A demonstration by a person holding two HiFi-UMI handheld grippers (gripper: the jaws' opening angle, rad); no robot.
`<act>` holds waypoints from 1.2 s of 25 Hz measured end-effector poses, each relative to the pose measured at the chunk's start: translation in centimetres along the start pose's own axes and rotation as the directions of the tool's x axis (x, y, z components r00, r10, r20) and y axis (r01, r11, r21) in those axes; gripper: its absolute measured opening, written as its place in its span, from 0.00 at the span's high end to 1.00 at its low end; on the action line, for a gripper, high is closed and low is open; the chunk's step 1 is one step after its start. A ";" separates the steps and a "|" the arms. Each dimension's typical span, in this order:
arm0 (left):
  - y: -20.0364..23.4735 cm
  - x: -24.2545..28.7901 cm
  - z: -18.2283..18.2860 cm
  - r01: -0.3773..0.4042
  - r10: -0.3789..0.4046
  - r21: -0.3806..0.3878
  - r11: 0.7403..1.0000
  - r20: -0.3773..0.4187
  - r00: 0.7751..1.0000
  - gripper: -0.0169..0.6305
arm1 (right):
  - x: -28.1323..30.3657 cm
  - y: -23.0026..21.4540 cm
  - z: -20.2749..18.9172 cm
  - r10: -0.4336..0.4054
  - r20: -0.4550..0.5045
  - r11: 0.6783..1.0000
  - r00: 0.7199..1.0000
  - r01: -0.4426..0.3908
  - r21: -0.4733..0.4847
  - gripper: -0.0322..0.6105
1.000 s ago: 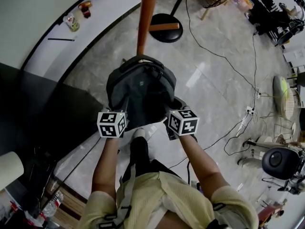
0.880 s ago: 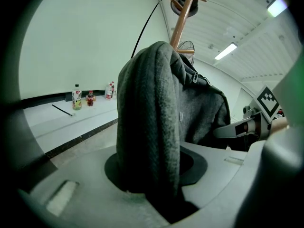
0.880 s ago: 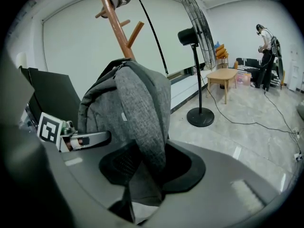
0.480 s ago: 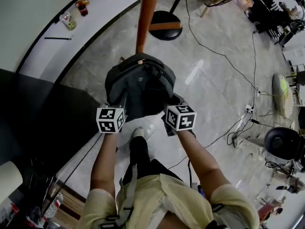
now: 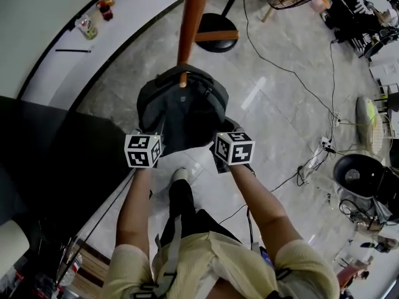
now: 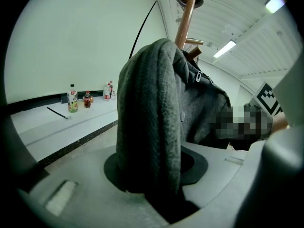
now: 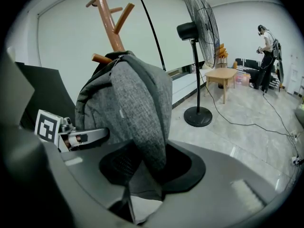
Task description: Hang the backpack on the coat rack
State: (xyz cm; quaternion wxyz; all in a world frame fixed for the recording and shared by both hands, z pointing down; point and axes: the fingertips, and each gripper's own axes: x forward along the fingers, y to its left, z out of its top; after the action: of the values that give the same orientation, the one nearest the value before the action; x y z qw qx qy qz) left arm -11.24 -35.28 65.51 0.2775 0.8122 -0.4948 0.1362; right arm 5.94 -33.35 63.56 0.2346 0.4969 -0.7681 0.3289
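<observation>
The dark grey backpack (image 5: 184,108) hangs in front of me against the brown coat rack pole (image 5: 192,17). A peg tip (image 5: 183,80) pokes out at the bag's top, by its carry handle. My left gripper (image 5: 156,134) is shut on the left padded shoulder strap (image 6: 149,122), which runs up between its jaws. The right gripper (image 5: 219,134) is shut on the other strap (image 7: 142,113). In the right gripper view a peg (image 7: 102,59) shows beside the bag's top, with more pegs higher on the pole (image 7: 107,18).
A standing fan (image 7: 199,27) has its round base (image 5: 216,36) just behind the rack. Cables (image 5: 293,80) trail over the tiled floor at right. Bottles (image 5: 87,27) sit on a white ledge at left, beside a black surface (image 5: 50,154). A person (image 7: 266,56) stands far off.
Both grippers have carried the backpack a little closer to the pole and lower. The peg tip now shows at the bag's top, where it was hidden a second ago.
</observation>
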 end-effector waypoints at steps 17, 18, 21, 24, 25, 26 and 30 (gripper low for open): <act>3.1 3.8 0.5 0.008 -0.008 0.022 1.000 -0.012 1.000 0.69 | 3.3 -1.1 0.0 -0.032 -0.008 0.999 0.999 0.032 -0.005 0.73; 3.4 4.0 0.6 0.010 -0.010 0.027 1.000 -0.011 1.000 0.68 | 3.6 -1.2 0.0 -0.034 -0.007 0.999 0.999 0.034 -0.004 0.73; 3.9 4.6 1.0 0.015 -0.015 0.045 0.999 -0.006 1.000 0.68 | 4.4 -1.5 0.2 -0.036 -0.010 0.999 0.999 0.036 -0.007 0.72; 4.2 5.0 1.3 0.002 -0.001 0.051 0.999 -0.005 1.000 0.65 | 4.8 -1.8 0.4 -0.028 -0.011 1.000 1.000 0.028 0.000 0.72; 4.2 5.1 1.3 -0.006 0.007 0.052 0.999 -0.005 1.000 0.65 | 4.9 -1.8 0.5 -0.029 -0.011 1.000 1.000 0.029 0.002 0.72; 4.3 5.2 1.3 -0.015 0.015 0.053 0.999 -0.006 1.000 0.64 | 4.9 -1.9 0.5 -0.033 -0.011 0.999 0.999 0.033 0.002 0.71; 5.0 5.6 1.3 -0.062 0.064 0.058 0.996 -0.027 0.998 0.58 | 5.2 -2.3 0.6 -0.058 -0.006 0.998 0.998 0.058 -0.010 0.71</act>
State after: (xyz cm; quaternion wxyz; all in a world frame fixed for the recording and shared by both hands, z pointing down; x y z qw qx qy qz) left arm -13.02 -41.90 68.76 0.2567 0.8018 -0.5119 0.1705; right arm 6.01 -37.64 67.39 0.2491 0.5168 -0.7541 0.3196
